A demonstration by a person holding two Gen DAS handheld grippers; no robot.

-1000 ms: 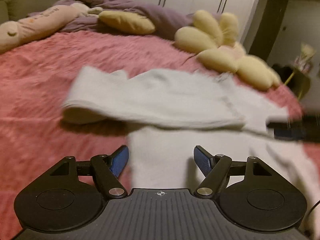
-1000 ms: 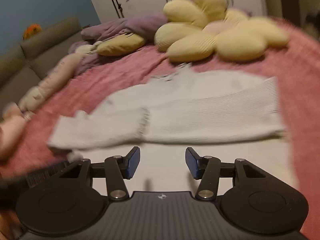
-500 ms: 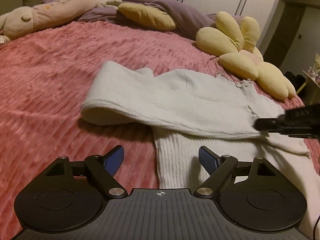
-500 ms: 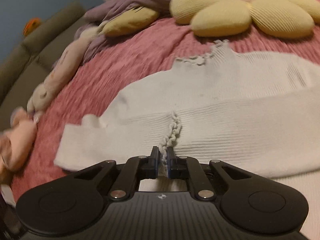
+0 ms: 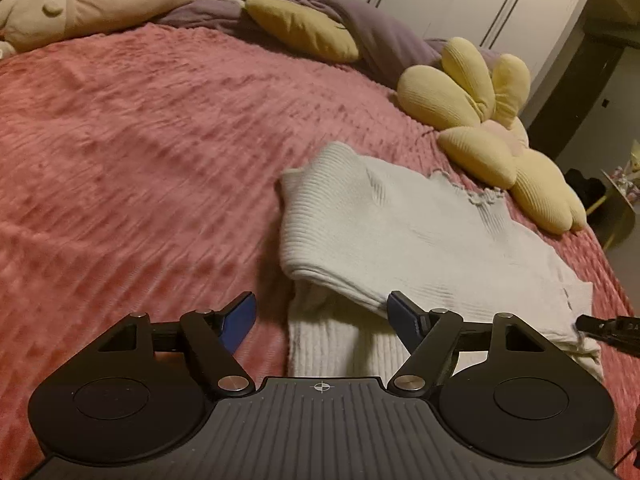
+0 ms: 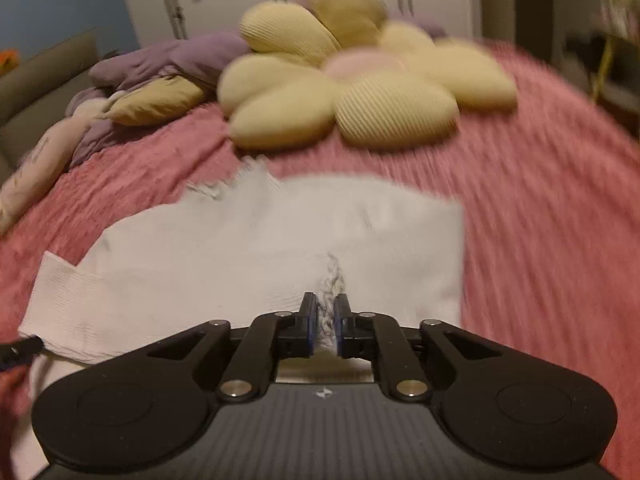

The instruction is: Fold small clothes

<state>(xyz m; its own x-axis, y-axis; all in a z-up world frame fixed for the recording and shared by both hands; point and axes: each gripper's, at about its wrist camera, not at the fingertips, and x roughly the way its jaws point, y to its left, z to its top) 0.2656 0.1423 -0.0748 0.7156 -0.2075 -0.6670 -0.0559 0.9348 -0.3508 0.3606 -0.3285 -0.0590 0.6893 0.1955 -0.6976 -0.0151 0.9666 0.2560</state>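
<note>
**White ribbed sweater, partly folded, on a pink bedspread**

White ribbed sweater point(image 5: 404, 232) spread on a textured pink bedspread point(image 5: 140, 152), sleeves folded across the body, frilled collar point(image 5: 486, 198) toward the flower-shaped yellow cushion point(image 5: 492, 136)

Left wrist view: left gripper point(image 5: 322, 314) released, blue-padded fingers point(image 5: 238, 320) spread wide and holding nothing, poised just above the sweater's near edge; left finger over bare bedspread, right finger over knit fabric. Folded sleeve lying as a thick rounded roll across the body of the garment, lower layer showing beneath it between the fingers. Dark tip of the right gripper point(image 5: 608, 326) at the far right edge, touching the sweater's side

Right wrist view: right gripper point(image 6: 326, 320) clenched on a frilled cuff point(image 6: 330, 280) of the sweater point(image 6: 260, 248), bunched ruffle pinched between the two nearly closed fingers. Garment flat ahead, one sleeve end extending to the left. Picture blurred, especially toward the right

Background: flower cushion point(image 6: 340, 92) near the collar but apart from it; plain yellow pillow point(image 5: 304, 28) and rumpled purple duvet point(image 5: 384, 36) farther back; long cream plush toy point(image 5: 100, 0) along the far left edge of the bed; white wardrobe doors point(image 5: 480, 4) behind
</note>
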